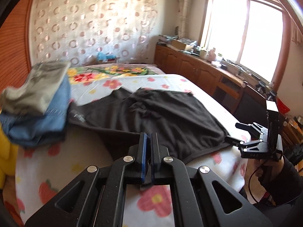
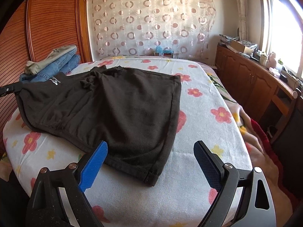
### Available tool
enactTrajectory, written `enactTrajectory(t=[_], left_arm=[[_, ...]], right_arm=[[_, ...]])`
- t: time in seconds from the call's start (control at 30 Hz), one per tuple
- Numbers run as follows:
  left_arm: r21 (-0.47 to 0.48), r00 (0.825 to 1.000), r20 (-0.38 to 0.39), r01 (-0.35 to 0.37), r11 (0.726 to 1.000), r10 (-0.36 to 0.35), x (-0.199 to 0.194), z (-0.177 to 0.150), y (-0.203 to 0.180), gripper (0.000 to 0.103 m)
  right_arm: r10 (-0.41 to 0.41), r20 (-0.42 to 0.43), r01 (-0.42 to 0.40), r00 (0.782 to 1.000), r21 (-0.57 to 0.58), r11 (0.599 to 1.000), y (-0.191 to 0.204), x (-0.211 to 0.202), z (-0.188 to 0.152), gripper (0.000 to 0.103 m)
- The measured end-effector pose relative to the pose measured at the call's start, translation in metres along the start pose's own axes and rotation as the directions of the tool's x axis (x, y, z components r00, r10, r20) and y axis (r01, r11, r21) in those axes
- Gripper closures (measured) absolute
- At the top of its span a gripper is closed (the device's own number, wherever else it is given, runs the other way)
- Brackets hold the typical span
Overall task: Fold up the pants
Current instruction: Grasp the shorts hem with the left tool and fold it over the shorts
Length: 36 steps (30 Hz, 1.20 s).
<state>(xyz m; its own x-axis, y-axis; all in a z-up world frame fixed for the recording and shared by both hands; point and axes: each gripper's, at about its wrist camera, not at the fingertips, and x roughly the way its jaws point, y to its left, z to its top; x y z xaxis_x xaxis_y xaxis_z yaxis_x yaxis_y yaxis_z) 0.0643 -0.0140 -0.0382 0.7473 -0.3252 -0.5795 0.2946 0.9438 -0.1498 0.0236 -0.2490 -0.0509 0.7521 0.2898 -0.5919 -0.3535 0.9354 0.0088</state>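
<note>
Black pants [image 2: 123, 104] lie spread on the flowered bed sheet [image 2: 204, 136], doubled over with a crumpled bunch near the far end. In the left wrist view the pants [image 1: 170, 113] reach right up to my left gripper [image 1: 148, 135], which is shut on their near edge. From the right wrist camera its finger [image 2: 7, 90] shows at the pants' raised left corner. My right gripper [image 2: 150, 143] stands open above the pants' near corner, its blue pads apart and touching nothing. In the left view the right gripper [image 1: 235, 132] hovers by the pants' right edge.
A pile of folded clothes, blue jeans [image 1: 43, 121] under a grey garment [image 1: 36, 89], sits on the bed's left by the wooden wall. Wooden cabinets [image 1: 198, 70] with clutter run under the window on the right. A person's sleeved hand [image 1: 269, 170] holds the right gripper.
</note>
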Motion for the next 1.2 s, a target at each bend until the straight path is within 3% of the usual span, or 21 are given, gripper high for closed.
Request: enactTrajectory(t=[0.3, 0.67, 0.97, 1.07, 1.1, 1.13, 1.2], left_arm=[[0.108, 0.996, 0.022, 0.085, 0.990, -0.088, 0.016, 0.043, -0.048, 0.099], [0.149, 0.988, -0.010, 0.154, 0.977, -0.154, 0.048, 0.072, -0.082, 0.099], [0.166, 0.994, -0.044, 0.108, 0.980, -0.102, 0.070, 0.068, -0.090, 0.098], [0.188, 0.997, -0.029, 0.075, 0.979, -0.071, 0.067, 0.065, -0.091, 0.074], [0.185, 0.997, -0.021, 0.074, 0.980, -0.071, 0.064, 0.064, -0.089, 0.058], [0.184, 0.997, -0.014, 0.074, 0.980, -0.073, 0.061, 0.063, -0.087, 0.049], [0.184, 0.999, -0.008, 0.053, 0.981, -0.052, 0.058, 0.062, -0.082, 0.039]], right_arm=[[0.010, 0.021, -0.010, 1.000, 0.012, 1.000, -0.006, -0.002, -0.001, 0.011], [0.012, 0.030, -0.014, 0.999, 0.042, 0.999, -0.017, -0.001, -0.003, 0.011], [0.009, 0.032, -0.010, 0.999, 0.056, 0.998, -0.025, 0.000, -0.005, 0.011], [0.008, 0.031, -0.009, 1.000, 0.060, 0.998, -0.025, 0.001, -0.005, 0.011], [0.008, 0.031, -0.010, 0.999, 0.061, 0.998, -0.025, 0.002, -0.005, 0.011], [0.008, 0.031, -0.010, 0.999, 0.062, 0.998, -0.025, 0.002, -0.004, 0.011], [0.011, 0.032, -0.013, 0.999, 0.064, 0.998, -0.025, 0.002, -0.003, 0.011]])
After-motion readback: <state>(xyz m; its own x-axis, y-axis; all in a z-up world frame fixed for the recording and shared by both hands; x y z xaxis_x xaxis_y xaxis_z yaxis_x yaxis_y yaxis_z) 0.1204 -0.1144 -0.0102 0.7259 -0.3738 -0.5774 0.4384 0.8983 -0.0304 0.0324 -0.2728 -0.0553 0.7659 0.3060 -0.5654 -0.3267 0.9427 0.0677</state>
